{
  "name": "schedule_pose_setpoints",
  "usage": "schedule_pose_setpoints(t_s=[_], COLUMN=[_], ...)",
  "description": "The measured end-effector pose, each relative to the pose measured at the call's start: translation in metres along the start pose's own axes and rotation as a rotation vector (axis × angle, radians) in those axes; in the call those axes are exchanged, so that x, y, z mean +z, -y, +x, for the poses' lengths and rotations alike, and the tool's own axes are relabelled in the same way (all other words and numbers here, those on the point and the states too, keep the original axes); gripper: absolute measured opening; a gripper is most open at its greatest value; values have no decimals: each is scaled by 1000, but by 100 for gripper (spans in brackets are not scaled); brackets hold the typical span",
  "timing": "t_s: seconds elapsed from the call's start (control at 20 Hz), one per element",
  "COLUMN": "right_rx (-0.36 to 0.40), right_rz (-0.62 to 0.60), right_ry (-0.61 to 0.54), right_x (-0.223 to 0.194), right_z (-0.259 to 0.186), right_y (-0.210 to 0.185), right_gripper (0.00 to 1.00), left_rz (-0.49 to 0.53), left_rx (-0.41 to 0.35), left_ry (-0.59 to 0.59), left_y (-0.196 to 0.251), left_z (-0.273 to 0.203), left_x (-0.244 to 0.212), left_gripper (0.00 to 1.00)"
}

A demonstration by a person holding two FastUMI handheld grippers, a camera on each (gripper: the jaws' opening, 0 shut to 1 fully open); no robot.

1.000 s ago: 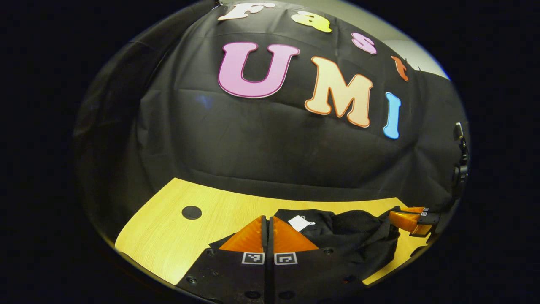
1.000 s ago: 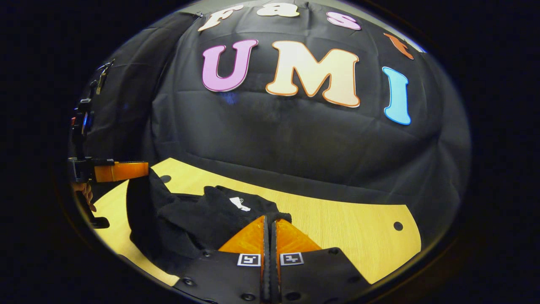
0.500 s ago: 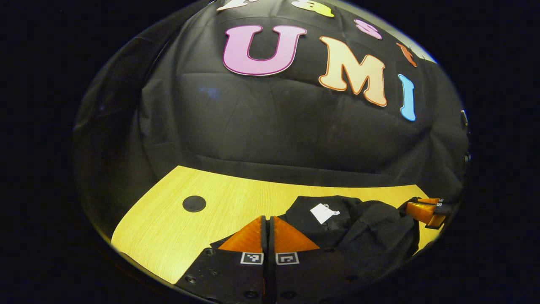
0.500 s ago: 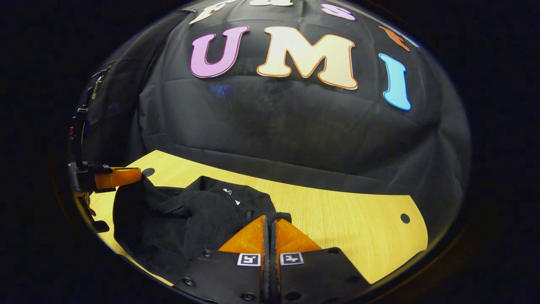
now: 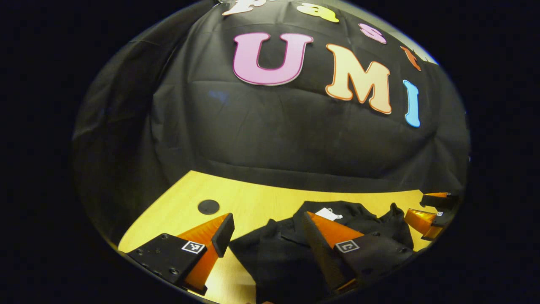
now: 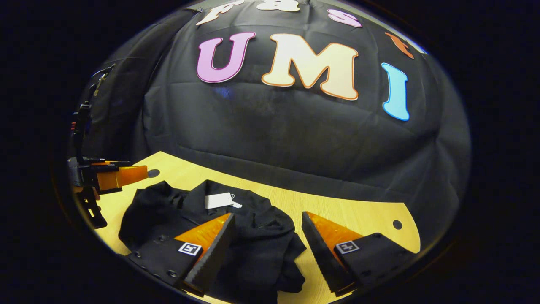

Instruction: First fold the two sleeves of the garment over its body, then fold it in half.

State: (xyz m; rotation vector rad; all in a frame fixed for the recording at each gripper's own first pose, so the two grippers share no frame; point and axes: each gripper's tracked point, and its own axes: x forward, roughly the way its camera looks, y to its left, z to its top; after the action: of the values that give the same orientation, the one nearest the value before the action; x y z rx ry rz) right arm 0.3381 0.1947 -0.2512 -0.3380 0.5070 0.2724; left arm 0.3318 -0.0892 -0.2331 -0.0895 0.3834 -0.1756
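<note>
Two hand-held grippers spread wide apart, left hand-held gripper (image 5: 263,234) and right hand-held gripper (image 6: 268,232) above black garment (image 6: 253,236), white tag (image 6: 218,200) up, on yellow counter (image 6: 358,215).

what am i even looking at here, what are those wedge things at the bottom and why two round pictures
The wedges are the two fingers of a hand-held gripper. A person holds one such tool in each hand, and a fisheye camera rides on each, looking forward along its fingers; hence two round pictures.

In the left gripper view, the left gripper stands open. At the right edge, farther off, is the other gripper. In the right gripper view, the right gripper is open too, and the left one appears at the far left.

On the wooden table lies a black garment, bunched rather than flat, with a white tag near its collar. Neither gripper holds anything right now; the cloth lies loose between and beneath the open fingers. The round dark spot is a hole or cap in the tabletop.
</note>
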Motion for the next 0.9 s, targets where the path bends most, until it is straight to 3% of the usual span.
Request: schedule_pose_setpoints(t_s=[0.2, 0.5, 0.65, 0.9], right_rx=[-27, -30, -17, 22], right_rz=[1, 12, 55, 146], right_ry=[92, 253, 314, 422], right_x=[35, 75, 80, 75], right_z=[-50, -168, -221, -310], right_y=[22, 57, 67, 71], right_gripper=[99, 100, 99, 99], left_rz=[23, 65, 41, 1], left_rx=[23, 65, 29, 44], left_ry=[116, 307, 354, 365], left_y=[-5, -8, 8, 17], left_z=[-47, -148, -198, -254], left_x=[56, 136, 147, 127], left_gripper=[94, 92, 92, 92])
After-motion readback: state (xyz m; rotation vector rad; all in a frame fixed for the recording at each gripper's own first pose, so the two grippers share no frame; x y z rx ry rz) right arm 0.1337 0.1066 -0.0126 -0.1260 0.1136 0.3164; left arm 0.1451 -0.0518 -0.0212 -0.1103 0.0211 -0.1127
